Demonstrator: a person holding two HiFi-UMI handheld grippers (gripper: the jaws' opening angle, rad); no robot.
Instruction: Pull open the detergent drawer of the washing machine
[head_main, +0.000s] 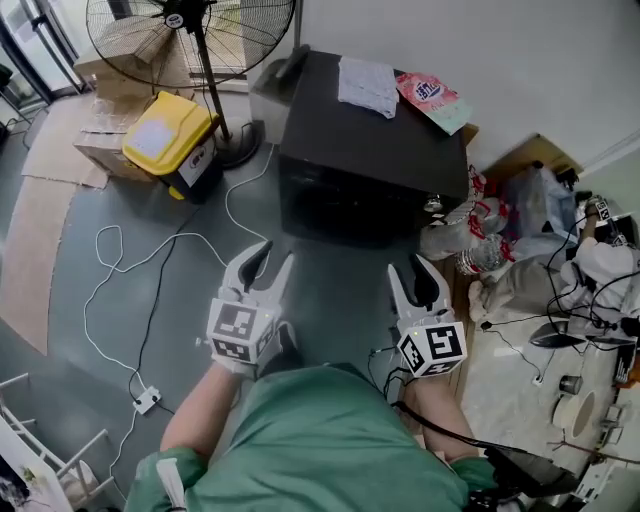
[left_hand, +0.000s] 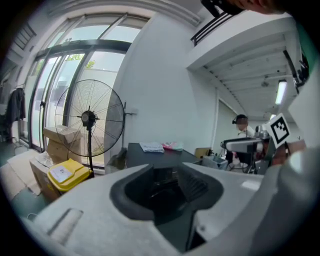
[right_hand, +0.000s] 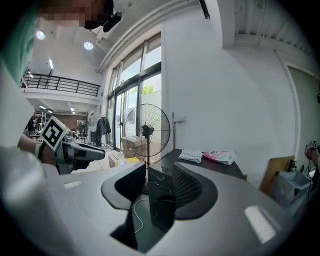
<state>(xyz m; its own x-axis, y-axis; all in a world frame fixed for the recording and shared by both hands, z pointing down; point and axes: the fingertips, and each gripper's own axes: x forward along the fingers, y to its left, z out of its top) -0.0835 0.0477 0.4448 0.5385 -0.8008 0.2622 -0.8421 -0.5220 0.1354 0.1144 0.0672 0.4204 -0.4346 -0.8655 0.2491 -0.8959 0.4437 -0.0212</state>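
The washing machine (head_main: 370, 150) is a black box against the white wall, with a folded cloth (head_main: 367, 85) and a pink detergent packet (head_main: 432, 98) on its top. Its dark front (head_main: 350, 210) faces me; I cannot make out the drawer there. My left gripper (head_main: 272, 258) and right gripper (head_main: 415, 270) hover side by side over the grey floor, short of that front, both open and holding nothing. The machine shows past the jaws of the left gripper (left_hand: 167, 187) as a dark block (left_hand: 155, 155), and past the right gripper (right_hand: 155, 192) too (right_hand: 200, 162).
A yellow bin (head_main: 170, 135) and a standing fan (head_main: 200, 40) are left of the machine. A white cable (head_main: 110, 280) runs across the floor to a power strip (head_main: 146, 400). Bags and bottles (head_main: 500, 230) pile up at the right. A person (left_hand: 242, 127) stands in the background.
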